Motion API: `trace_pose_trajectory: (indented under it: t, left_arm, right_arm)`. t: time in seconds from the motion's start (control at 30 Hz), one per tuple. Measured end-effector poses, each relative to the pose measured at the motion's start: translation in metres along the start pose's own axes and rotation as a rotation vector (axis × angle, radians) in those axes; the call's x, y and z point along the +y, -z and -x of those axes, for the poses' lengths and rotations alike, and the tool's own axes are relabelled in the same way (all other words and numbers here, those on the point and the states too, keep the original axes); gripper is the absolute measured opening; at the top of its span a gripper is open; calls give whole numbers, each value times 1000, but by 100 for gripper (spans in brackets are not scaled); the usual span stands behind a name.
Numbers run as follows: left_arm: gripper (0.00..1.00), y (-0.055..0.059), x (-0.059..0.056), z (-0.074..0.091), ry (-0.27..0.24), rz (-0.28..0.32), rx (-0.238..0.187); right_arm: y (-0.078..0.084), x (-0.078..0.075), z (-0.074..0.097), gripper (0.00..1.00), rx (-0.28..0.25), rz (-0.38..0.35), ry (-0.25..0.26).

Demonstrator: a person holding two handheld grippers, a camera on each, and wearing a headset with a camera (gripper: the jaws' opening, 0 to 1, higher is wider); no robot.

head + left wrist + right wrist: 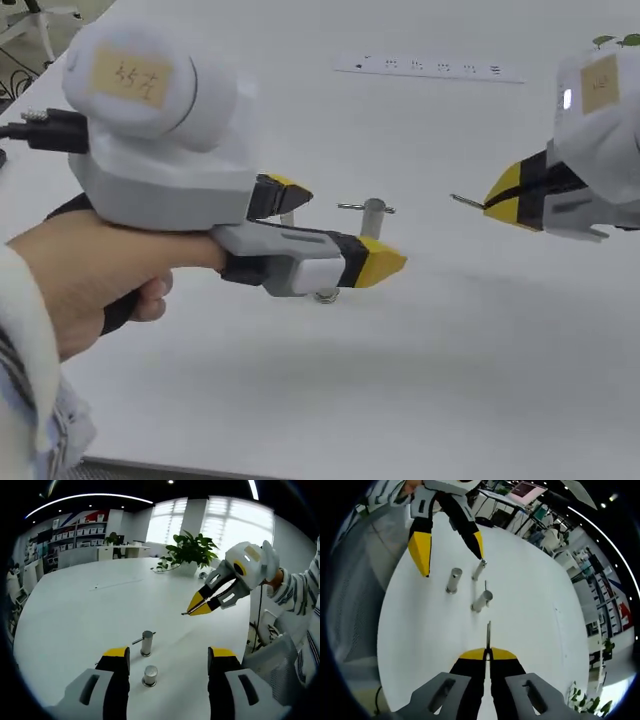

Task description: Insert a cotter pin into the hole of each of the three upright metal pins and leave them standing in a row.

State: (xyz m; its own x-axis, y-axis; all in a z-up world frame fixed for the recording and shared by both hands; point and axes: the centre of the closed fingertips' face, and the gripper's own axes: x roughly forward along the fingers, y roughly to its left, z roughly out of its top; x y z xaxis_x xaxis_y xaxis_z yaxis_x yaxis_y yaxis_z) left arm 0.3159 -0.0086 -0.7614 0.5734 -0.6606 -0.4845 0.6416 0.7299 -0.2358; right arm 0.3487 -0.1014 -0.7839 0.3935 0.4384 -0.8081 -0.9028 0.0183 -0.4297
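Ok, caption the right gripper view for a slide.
Right gripper holds a cotter pin toward three metal pins.

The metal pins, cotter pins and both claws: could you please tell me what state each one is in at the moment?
Left claw: open, holding nothing.
Right claw: shut on the loose cotter pin.
Far metal pin: upright, fitted cotter pin through its hole.
Near metal pin: upright, no cotter pin in it.
Third metal pin: upright by a left claw tip, no cotter pin visible.
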Motion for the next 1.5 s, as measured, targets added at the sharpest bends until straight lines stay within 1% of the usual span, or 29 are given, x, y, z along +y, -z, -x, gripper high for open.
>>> trace_pose_trajectory:
  t: [0.1,0.27,0.37,0.43,0.5,0.6,0.73,0.8,0.87,0.93,1.0,1.03,1.17,1.27,1.4,1.5]
  left_arm:
    - [57,-4,-2,-2,8,30,-14]
    - [53,-6,-7,-6,37,52,-14]
    - [49,-4,-10,-10,57,85,2]
    - [44,-3,-13,-11,66,96,11]
    - [39,-2,-14,-12,72,98,14]
    - [35,-1,-18,-15,90,105,23]
    - [35,1,-22,-18,106,139,41]
    - [34,2,-22,-20,105,136,42]
    - [29,2,-26,-20,123,152,46]
    - [23,1,-27,-22,132,177,41]
    - [18,0,-29,-23,143,189,41]
    - [17,0,-31,-23,151,201,44]
    - [15,2,-35,-25,167,204,53]
    - [10,3,-37,-27,179,219,54]
    - [5,4,-39,-27,201,236,60]
    - [3,4,-39,-27,202,241,62]
  right_arm:
    - [-5,9,3,3,-6,19,4]
    - [-13,18,5,3,-26,25,11]
    - [-17,23,5,3,-32,35,14]
    - [-19,24,5,3,-37,37,17]
    - [-21,26,5,3,-41,44,13]
    - [-26,31,6,3,-50,51,8]
    - [-29,32,6,3,-55,61,10]
    - [-32,33,6,3,-66,76,15]
    - [-33,35,6,3,-72,77,13]
    - [-34,36,6,3,-76,76,12]
    - [-35,37,5,3,-78,75,12]
    - [-36,38,5,3,-82,71,12]
    - [-38,39,5,3,-90,70,13]
    - [-40,41,6,3,-94,76,12]
    - [-44,43,8,3,-106,77,4]
    - [-44,44,7,3,-106,87,6]
